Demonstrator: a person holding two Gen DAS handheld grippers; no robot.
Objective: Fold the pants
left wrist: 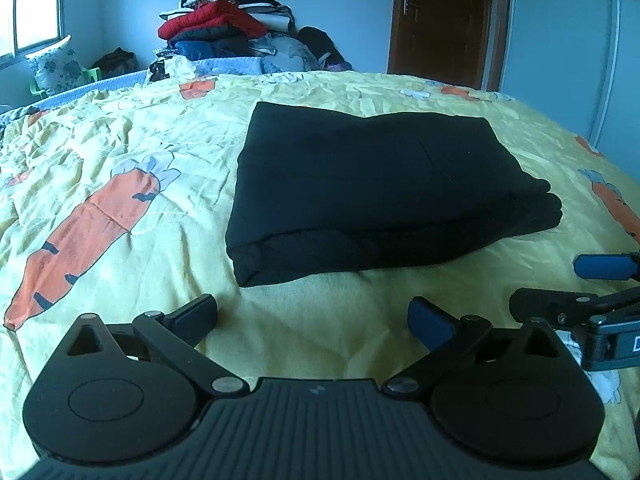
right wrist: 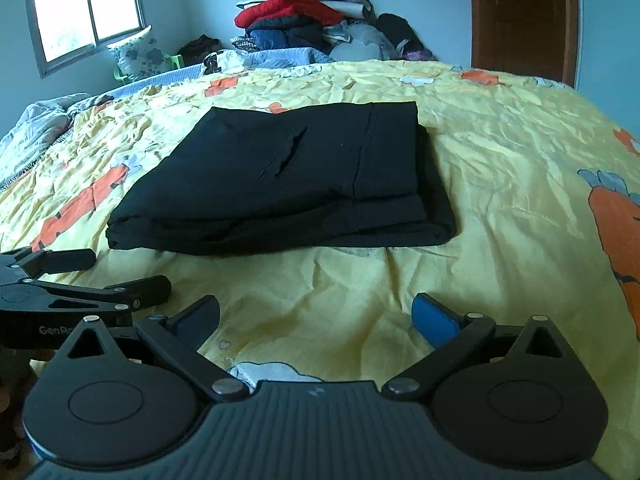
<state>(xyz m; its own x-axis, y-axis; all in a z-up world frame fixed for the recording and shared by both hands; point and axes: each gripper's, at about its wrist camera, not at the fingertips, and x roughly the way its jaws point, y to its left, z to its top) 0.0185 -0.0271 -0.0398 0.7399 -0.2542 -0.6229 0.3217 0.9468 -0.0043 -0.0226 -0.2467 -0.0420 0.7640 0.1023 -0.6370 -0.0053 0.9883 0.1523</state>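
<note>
Two hand-held grippers are seen side by side over a bed, both angled down toward the cover. L gripper (left wrist: 314, 318): jaws spread wide, nothing between them, only yellow sheet (left wrist: 120, 152) visible through the gap. R gripper (right wrist: 316, 316): jaws likewise at full spread, nothing gripped; blue pad seen on its right finger, darker pad on its left. In the left wrist view the R gripper's fingers are seen at the far right edge, apart from each other. In the right wrist view the L gripper is seen at the lower left edge, fingers parted too.

Black pants (left wrist: 376, 184) are laid on the sheet as a folded rectangular stack, layers visible along the near edge, well apart from both sets of fingertips. A pocket slit is shown on the top face in the right wrist view. No contact w/ either gripper is seen.

Sheet is printed w/ orange carrots and is heavily wrinkled. Beyond the bed's far edge, a tall clothes pile (left wrist: 224, 20) w/ a red item near the top is stacked against the wall. A brown door (left wrist: 440, 20) is seen at right, a window (right wrist: 86, 4) at left.
</note>
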